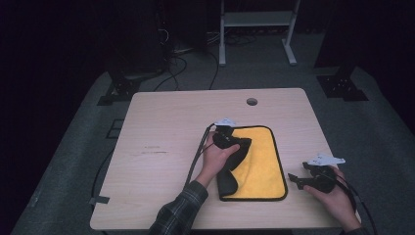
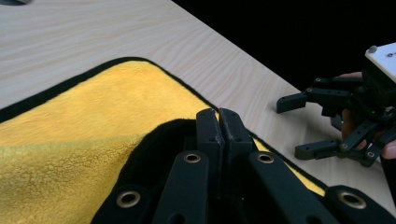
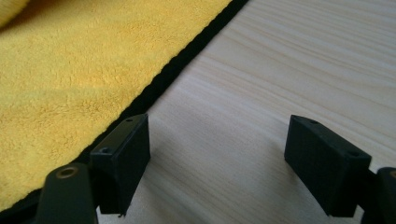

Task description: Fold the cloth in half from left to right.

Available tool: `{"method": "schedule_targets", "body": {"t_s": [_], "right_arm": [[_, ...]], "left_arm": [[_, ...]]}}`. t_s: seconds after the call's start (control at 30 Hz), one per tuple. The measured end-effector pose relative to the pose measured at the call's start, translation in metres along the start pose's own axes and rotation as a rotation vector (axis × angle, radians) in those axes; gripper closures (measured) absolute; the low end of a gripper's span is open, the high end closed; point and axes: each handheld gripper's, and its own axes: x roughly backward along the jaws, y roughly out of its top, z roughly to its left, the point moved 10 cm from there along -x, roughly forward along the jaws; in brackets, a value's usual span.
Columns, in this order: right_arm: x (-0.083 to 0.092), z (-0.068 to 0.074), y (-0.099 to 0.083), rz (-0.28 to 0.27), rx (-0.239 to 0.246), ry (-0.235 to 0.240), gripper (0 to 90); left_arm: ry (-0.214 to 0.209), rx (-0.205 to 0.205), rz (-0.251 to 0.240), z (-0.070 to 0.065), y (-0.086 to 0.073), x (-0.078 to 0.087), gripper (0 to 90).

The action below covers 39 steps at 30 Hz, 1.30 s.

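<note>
A yellow cloth [image 1: 262,169] with a black border lies on the right half of the wooden table [image 1: 161,127]. Its left side is folded over, so the black underside [image 1: 229,178] faces up. My left gripper [image 1: 243,143] is over that fold, shut on the cloth's edge [image 2: 219,122], with the black flap [image 2: 154,144] lifted around its jaws. My right gripper [image 1: 298,180] rests on the table just right of the cloth, open, with bare wood between its fingers [image 3: 229,154]. The cloth's bordered edge [image 3: 159,84] runs beside its left finger. It also appears in the left gripper view [image 2: 289,128].
A round cable hole [image 1: 251,102] sits near the table's far edge. Behind the table are a white metal frame [image 1: 257,19], dark stands and loose cables [image 1: 181,63] on the floor. The table's right edge [image 1: 325,142] is close to my right hand.
</note>
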Motion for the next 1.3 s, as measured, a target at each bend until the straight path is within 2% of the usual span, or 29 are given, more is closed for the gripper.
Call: {"method": "schedule_targets", "body": {"t_s": [0.27, 0.43, 0.73, 0.83, 1.03, 1.23, 1.3], "right_arm": [[0.0, 0.0, 0.0, -0.001, 0.0, 0.002, 21.4], [0.0, 0.0, 0.0, 0.0, 0.001, 0.002, 21.0], [0.0, 0.0, 0.0, 0.0, 0.0, 0.003, 20.8], [0.0, 0.0, 0.0, 0.0, 0.001, 0.003, 20.7], [0.0, 0.0, 0.0, 0.0, 0.003, 0.006, 20.4], [0.0, 0.001, 0.0, 0.001, 0.003, 0.007, 20.4], [0.0, 0.001, 0.0, 0.001, 0.003, 0.007, 20.3]], "left_arm": [[-0.038, -0.006, 0.014, -0.013, 0.005, -0.026, 88.2], [-0.056, -0.024, 0.034, -0.02, 0.008, -0.04, 88.2], [-0.074, 0.007, 0.076, -0.025, 0.006, -0.07, 88.2], [-0.071, 0.01, 0.086, -0.023, 0.005, -0.077, 88.2], [-0.04, 0.001, 0.142, -0.016, -0.008, -0.093, 88.1], [0.002, -0.038, 0.189, -0.014, -0.017, -0.102, 87.7], [0.0, -0.045, 0.179, -0.016, -0.015, -0.101, 85.8]]}}
